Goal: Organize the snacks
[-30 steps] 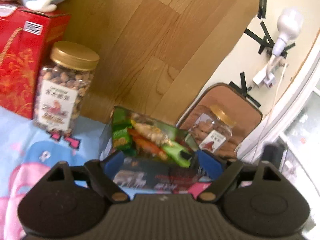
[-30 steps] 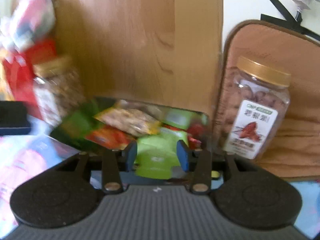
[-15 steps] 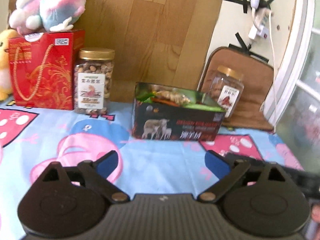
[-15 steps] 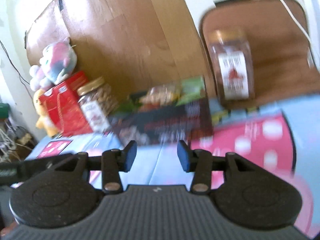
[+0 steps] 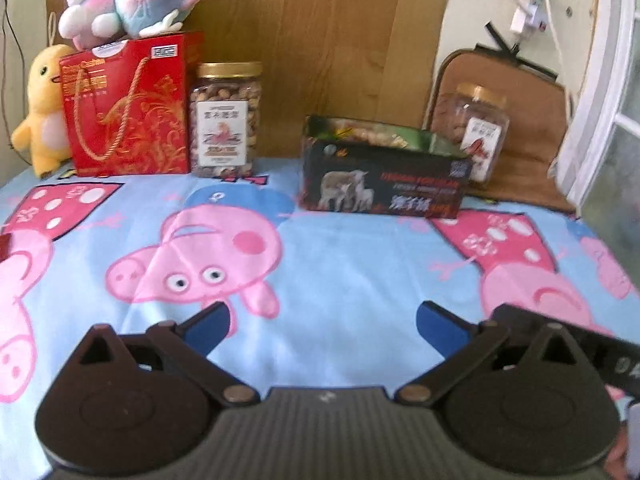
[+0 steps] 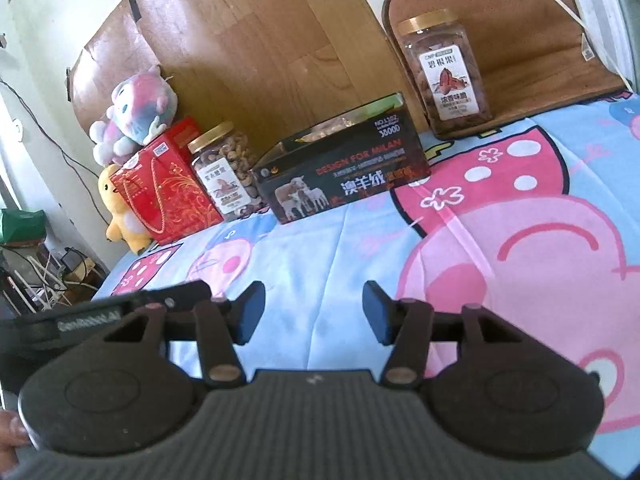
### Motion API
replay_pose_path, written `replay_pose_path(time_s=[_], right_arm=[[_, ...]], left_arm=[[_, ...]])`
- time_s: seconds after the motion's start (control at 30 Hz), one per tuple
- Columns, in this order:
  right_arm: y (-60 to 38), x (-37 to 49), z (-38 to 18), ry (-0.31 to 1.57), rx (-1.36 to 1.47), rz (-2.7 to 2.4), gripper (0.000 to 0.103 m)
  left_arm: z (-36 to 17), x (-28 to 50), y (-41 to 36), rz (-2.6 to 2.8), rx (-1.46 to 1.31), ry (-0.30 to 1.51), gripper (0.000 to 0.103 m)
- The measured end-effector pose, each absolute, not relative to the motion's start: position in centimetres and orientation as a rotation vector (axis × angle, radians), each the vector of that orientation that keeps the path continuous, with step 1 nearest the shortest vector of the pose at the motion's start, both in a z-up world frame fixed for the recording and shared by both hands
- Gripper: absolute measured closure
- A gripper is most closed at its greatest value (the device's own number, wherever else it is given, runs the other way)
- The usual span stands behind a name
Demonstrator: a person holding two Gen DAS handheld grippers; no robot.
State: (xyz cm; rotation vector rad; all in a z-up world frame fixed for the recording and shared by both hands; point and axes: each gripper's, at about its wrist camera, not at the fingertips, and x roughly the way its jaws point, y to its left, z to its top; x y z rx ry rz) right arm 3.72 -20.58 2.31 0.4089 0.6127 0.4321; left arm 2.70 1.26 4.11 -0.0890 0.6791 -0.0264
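Left wrist view: the light-blue cartoon-pig bedsheet (image 5: 340, 248) now fills most of the frame; 1 s ago the cam was right over the black rectangular cardboard snack box (image 5: 380, 184), w/ fingers at its front edge. Both grippers have pulled well back from the box.

Box sits at the back of the bed against the wood-grain board (image 5: 320, 32), snack packets inside. To its left, apart: gold-lidded clear plastic nut jar (image 5: 226, 120), then the red gift bag w/ rope handle (image 5: 128, 108). To its right, just behind: second gold-lidded jar (image 5: 478, 136).

Left gripper (image 5: 322, 324) fingers wide apart, nothing between. Right gripper (image 6: 314, 316) same, spread and empty.

Judgement: packets are boxed, so task looks done or nearly.
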Motion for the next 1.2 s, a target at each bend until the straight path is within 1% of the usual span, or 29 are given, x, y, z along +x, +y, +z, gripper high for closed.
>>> replay_pose_path(time_s=[0.17,0.5,0.93,1.2], right_arm=[[-20.4,3.4,2.4,0.602,0.404,0.424,0.044],[-20.5,3.2,2.3,0.598,0.425,0.415,0.042],[-21.0,2.9,2.0,0.607,0.451,0.402,0.041],[-21.1,2.9,2.0,0.611,0.461,0.399,0.039]], left_arm=[[4.2,2.1,1.3,0.034,-0.053,0.631,0.0],[4.2,2.0,1.5,0.085,-0.049,0.595,0.0],[5.1,1.3,1.1,0.005,-0.06,0.592,0.0],[6.3,0.3,0.6,0.006,-0.02,0.53,0.0]])
